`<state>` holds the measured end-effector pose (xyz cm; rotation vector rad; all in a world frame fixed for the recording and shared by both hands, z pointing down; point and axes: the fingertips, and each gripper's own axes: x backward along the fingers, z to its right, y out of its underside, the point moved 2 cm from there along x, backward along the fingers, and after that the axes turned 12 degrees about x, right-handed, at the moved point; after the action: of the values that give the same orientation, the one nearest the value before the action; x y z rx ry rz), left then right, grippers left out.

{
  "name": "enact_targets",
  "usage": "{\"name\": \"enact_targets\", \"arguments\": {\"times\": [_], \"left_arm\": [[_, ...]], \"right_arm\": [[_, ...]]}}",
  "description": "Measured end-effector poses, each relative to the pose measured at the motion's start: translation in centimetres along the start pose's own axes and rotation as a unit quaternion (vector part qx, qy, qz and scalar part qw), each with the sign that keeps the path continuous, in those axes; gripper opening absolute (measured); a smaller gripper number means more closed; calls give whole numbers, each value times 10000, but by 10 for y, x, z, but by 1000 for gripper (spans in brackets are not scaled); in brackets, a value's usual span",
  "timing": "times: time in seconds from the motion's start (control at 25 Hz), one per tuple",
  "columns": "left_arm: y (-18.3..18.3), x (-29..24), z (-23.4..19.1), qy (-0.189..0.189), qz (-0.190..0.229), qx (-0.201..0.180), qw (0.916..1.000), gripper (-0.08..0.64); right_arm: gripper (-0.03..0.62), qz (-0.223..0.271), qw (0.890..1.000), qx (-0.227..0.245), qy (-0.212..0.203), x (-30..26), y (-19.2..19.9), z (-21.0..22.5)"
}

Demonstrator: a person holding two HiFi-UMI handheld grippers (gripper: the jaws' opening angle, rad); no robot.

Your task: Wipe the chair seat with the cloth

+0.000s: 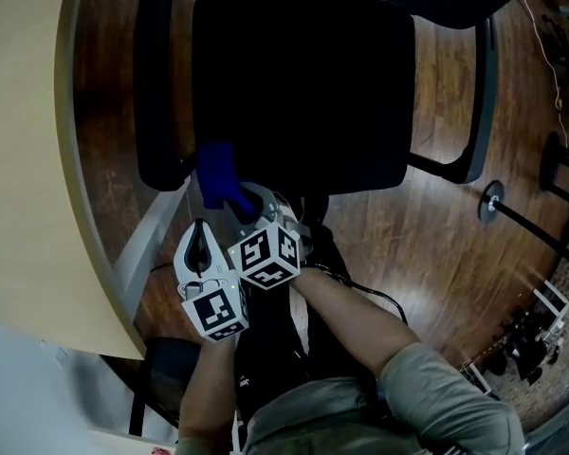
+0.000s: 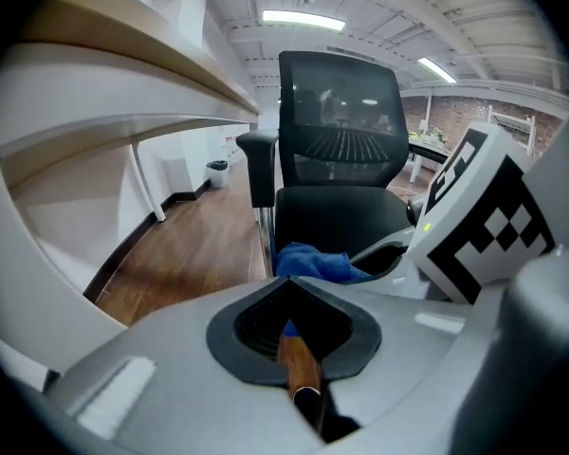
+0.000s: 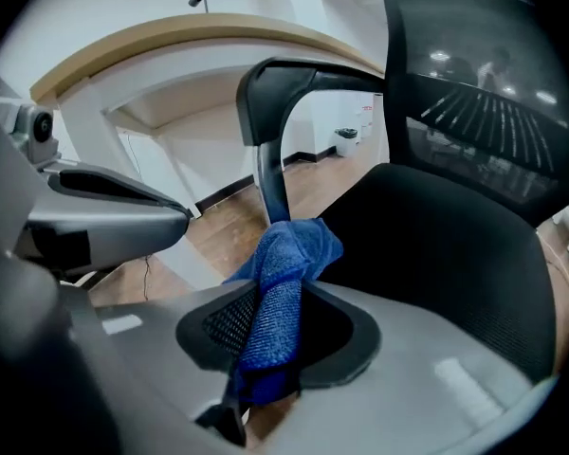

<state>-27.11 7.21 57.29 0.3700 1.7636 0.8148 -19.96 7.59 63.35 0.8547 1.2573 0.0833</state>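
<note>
The black chair seat (image 1: pixel 303 83) fills the top middle of the head view. My right gripper (image 1: pixel 239 204) is shut on a blue cloth (image 1: pixel 216 171), which hangs at the seat's front left corner beside the armrest (image 1: pixel 156 74). In the right gripper view the cloth (image 3: pixel 284 263) is bunched between the jaws of the right gripper (image 3: pixel 270 349), with the seat (image 3: pixel 436 245) just beyond. My left gripper (image 1: pixel 202 227) sits close beside the right one, lower left. Its jaws look shut with nothing in them (image 2: pixel 299 344), and it faces the cloth (image 2: pixel 313 262) and the seat (image 2: pixel 351 211).
A curved pale desk (image 1: pixel 19 159) runs down the left, its edge close to the chair's left armrest. The chair's right armrest (image 1: pixel 482 93) stands at the upper right. A round stand base (image 1: pixel 493 200) and cables lie on the wooden floor at the right. My legs are below the grippers.
</note>
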Motion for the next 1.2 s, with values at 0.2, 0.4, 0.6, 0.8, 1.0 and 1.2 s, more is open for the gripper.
{"name": "enact_targets", "arguments": {"times": [0.2, 0.4, 0.6, 0.8, 1.0, 1.2], "left_arm": [[15, -3, 14, 55, -97, -80, 9999, 5], [14, -10, 57, 394, -81, -289, 9988, 5], [6, -16, 112, 797, -120, -550, 9952, 5], [-1, -18, 176, 1277, -155, -852, 9880, 5], [-1, -17, 232, 1679, -143, -1106, 9795, 5], [4, -16, 279, 1982, -125, -1343, 9708, 5]], "right_arm": [[104, -30, 9998, -131, 155, 5, 21, 11], [104, -61, 9980, -396, 485, 30, 47, 43], [104, -141, 9915, -871, 957, 69, 80, 86], [104, -207, 9789, -1409, 1467, 115, 119, 129], [104, -260, 9616, -1922, 1940, 158, 163, 163], [104, -262, 9417, -2495, 2242, 193, 204, 186]]}}
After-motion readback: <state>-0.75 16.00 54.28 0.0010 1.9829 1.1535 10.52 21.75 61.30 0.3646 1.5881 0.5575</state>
